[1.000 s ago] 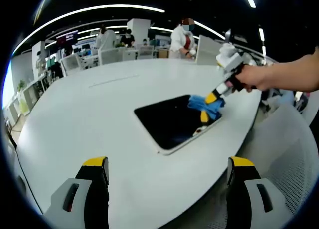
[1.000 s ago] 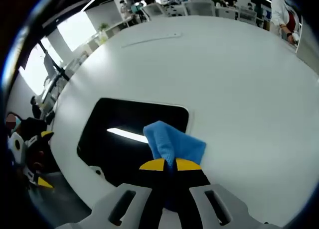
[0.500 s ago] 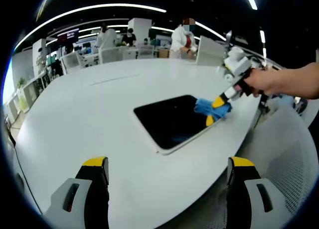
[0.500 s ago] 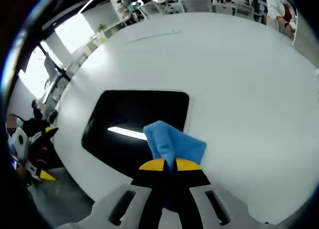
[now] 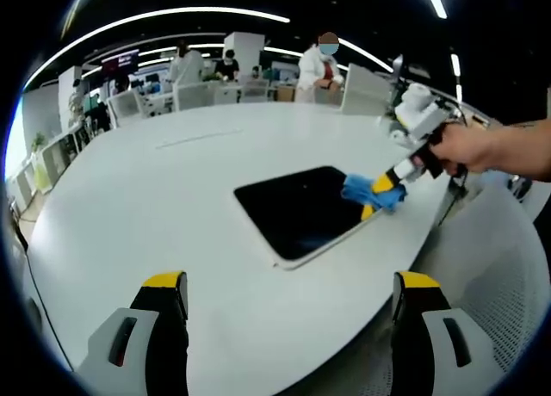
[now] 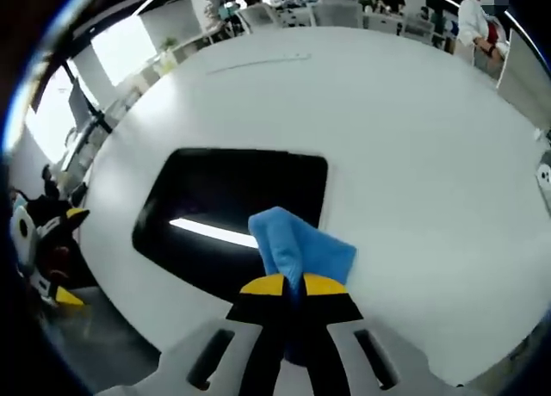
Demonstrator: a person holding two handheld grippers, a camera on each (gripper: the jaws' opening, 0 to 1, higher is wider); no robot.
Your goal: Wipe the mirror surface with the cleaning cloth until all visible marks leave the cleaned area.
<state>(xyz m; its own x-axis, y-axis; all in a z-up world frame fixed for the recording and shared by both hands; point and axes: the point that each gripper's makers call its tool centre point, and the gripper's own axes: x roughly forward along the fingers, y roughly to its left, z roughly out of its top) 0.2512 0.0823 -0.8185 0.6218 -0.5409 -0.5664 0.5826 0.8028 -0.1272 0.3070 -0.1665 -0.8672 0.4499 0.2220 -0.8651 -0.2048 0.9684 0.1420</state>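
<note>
The wiping step is in hand. The right tongs (image 6: 288, 286) are clamped on the blue cloth (image 6: 297, 250), which sticks out ahead of their tips and, in the left gripper view, sits at the mirror's (image 5: 297, 211) edge nearest the holding hand (image 5: 461, 151) — whether it presses the glass I cannot tell. The mirror lies flat on the white tabletop (image 5: 146, 207), well ahead of the left tongs (image 5: 288, 284), which stand wide and empty. No marks can be made out on the dark glass. Next, I judge, the cloth should be drawn back across the mirror — flat, with steady pressure.
</note>
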